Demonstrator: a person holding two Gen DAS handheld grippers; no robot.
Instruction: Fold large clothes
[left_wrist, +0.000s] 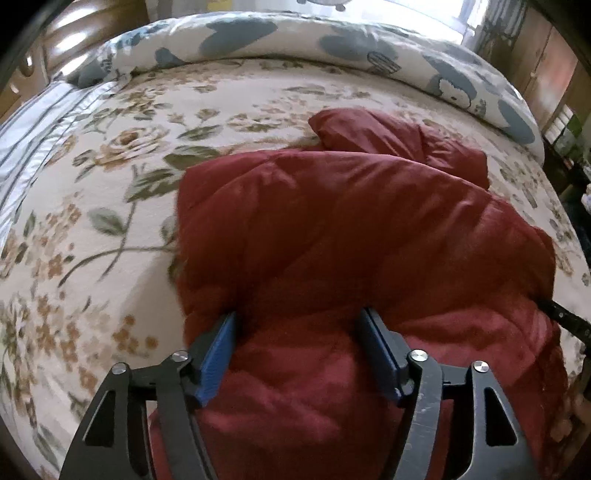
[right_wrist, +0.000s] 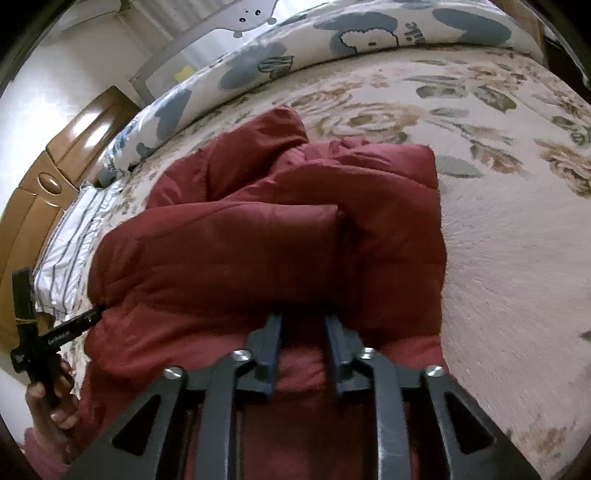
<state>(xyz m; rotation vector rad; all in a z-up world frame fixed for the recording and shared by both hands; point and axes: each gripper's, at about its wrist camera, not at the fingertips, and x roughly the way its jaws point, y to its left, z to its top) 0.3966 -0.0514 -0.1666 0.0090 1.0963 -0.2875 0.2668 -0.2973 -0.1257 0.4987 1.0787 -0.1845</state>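
Two grippers, left (left_wrist: 297, 332) and right (right_wrist: 303, 334), are hovering with jaws parted, gripping nothing, while we are finishing the red jacket (left_wrist: 332, 229), lying bundled on the bed (left_wrist: 110, 229), folds looking done, only tidying left.

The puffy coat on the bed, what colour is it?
Dark red coat; the right wrist view shows it best.

You are in a home bedroom: bed with floral blanket (left_wrist: 147, 110), rolled cartoon-print duvet (left_wrist: 295, 40) at frame top, wooden headboard (right_wrist: 48, 184) left.
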